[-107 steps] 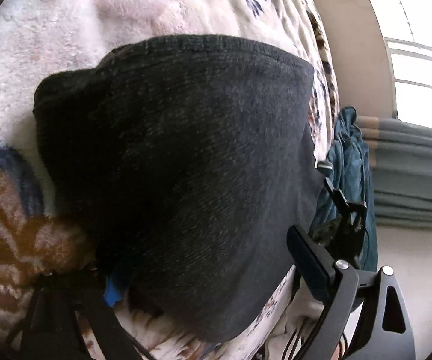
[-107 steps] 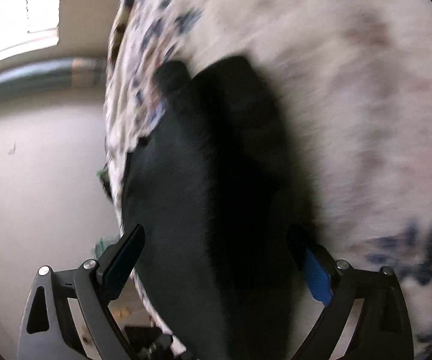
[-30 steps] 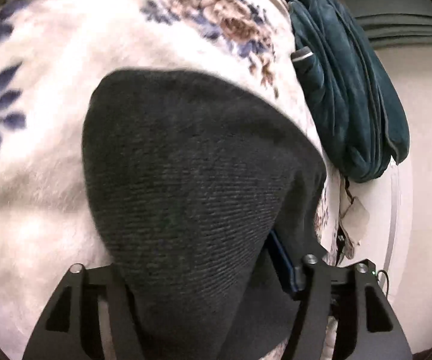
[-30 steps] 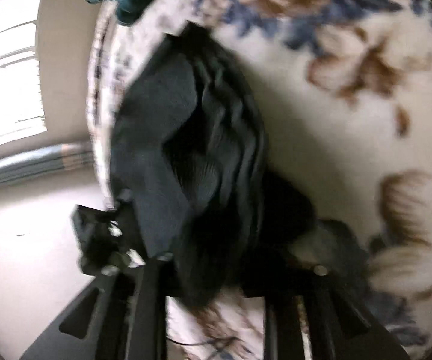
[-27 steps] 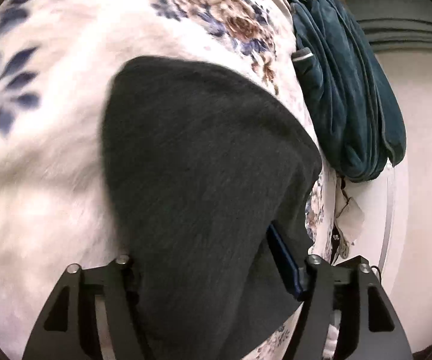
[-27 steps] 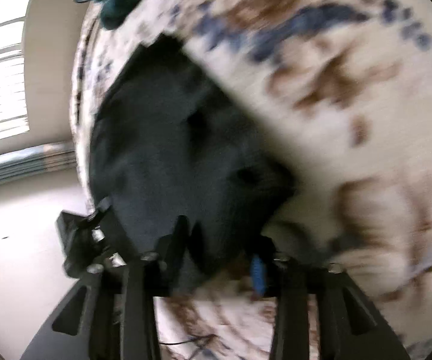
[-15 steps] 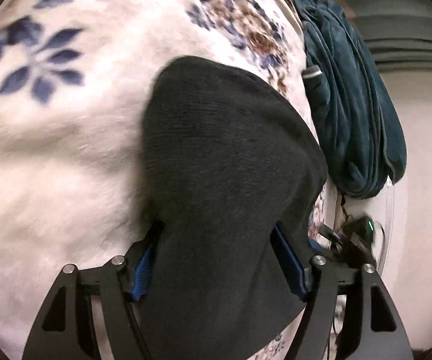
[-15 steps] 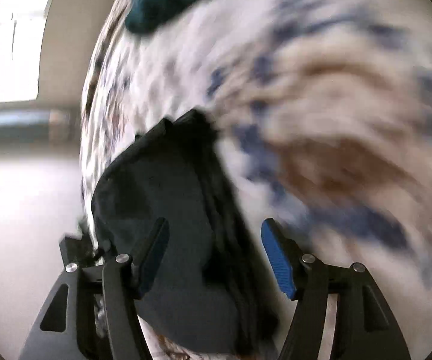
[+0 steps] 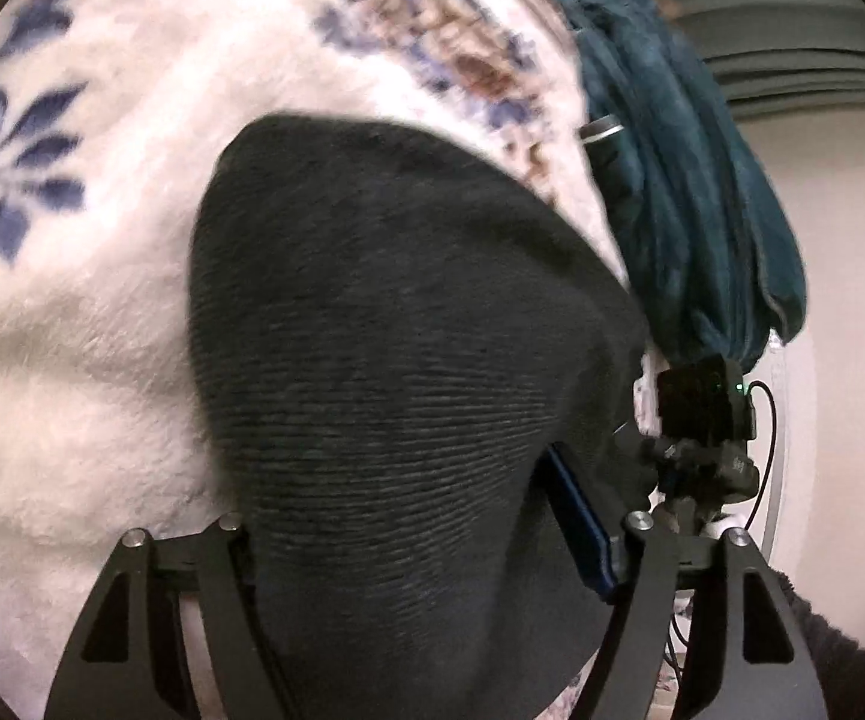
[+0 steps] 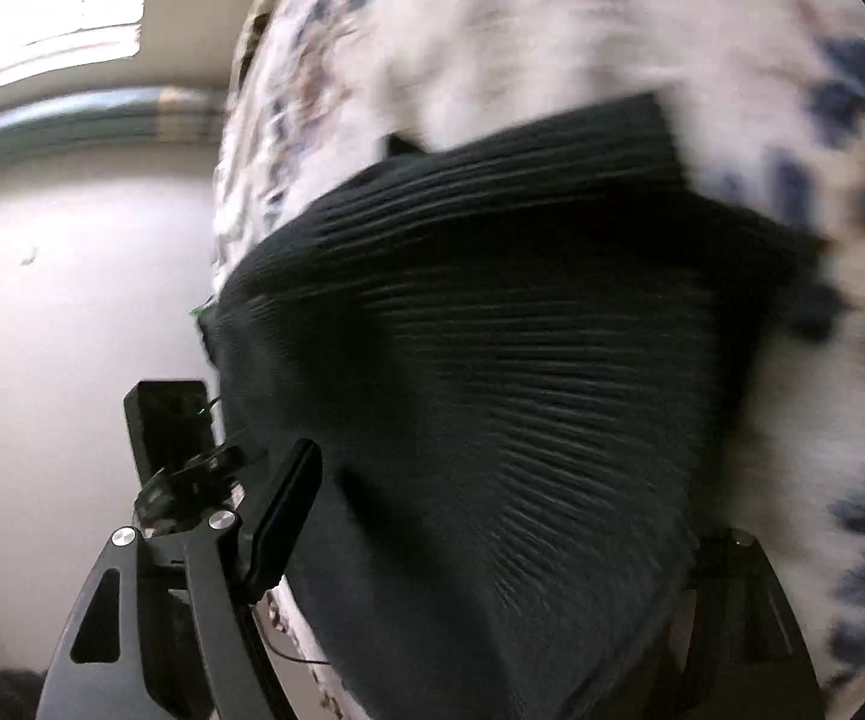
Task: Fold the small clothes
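nowhere legible writing; left gripper (image 9: 414, 546) closing around dark garment (image 9: 396, 360); right gripper (image 10: 492, 540) open.

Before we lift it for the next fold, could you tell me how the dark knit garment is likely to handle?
The garment is ribbed knit draping over the blanket, so probably floppy: it should sag wherever unsupported. It looks thin, likely light. Knit on fleece may cling, so pushing would probably bunch it rather than slide it.

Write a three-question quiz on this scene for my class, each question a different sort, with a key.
1. True or false: the dark garment lies on a floral blanket.
2. The cloth beside the blanket is: A red, B teal, C yellow?
3. Which wrist view shows a window?
Key: 1 true; 2 B; 3 right.
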The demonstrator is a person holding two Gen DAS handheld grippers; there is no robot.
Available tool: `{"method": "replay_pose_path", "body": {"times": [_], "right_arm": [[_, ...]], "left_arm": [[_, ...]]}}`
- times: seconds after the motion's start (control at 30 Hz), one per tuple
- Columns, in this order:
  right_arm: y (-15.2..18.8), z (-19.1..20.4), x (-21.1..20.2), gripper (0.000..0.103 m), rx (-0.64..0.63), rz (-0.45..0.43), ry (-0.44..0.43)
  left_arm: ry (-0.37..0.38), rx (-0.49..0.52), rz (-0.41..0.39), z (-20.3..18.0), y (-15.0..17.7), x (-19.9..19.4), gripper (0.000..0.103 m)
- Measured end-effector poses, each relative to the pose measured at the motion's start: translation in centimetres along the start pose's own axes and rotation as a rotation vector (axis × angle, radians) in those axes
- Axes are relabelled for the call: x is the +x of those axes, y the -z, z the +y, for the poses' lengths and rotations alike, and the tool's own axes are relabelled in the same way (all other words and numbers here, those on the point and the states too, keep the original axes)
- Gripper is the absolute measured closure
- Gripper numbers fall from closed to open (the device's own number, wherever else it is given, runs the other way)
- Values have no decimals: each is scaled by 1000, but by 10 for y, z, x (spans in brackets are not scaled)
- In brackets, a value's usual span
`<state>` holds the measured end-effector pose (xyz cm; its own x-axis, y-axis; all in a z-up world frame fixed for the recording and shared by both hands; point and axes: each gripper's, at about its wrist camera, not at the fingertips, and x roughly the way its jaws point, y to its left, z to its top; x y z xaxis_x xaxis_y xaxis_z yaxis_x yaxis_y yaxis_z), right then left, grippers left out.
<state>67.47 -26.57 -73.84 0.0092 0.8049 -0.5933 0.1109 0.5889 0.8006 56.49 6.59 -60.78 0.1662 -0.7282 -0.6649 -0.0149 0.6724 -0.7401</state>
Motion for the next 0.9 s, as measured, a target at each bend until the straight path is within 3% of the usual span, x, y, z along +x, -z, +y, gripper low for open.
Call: {"method": "replay_pose_path", "body": {"times": [0.03,0.07,0.1,0.2,0.27,0.47,0.6,0.77,0.9], "right_arm": [[0,7,8,43,-27,22,21],[-3,13,18,55,-40,41,59],[4,14,19,58,-47,37,87],[2,16,12,72,-38,4,90],[4,23,6,75,-40,-15,95],[4,49,-23,78,-46,-73,42],[-21,78,-30,78,-61,-104,2],[-64,108,-10,78,-64,-108,-15],[-103,111,19,78,-27,-114,-12]], "left_arm": [[5,20,-7,-3,0,-1,62],[9,30,-23,-5,1,-3,67],[10,38,-35,-6,1,-6,71],[13,44,-42,-13,0,-11,73],[8,62,-41,-20,-3,-16,73],[29,65,-61,-31,-33,-42,74],[36,72,-86,-33,-66,-68,74],[-19,91,-88,-17,-115,-92,74],[-82,108,-62,10,-164,-89,74]]}}
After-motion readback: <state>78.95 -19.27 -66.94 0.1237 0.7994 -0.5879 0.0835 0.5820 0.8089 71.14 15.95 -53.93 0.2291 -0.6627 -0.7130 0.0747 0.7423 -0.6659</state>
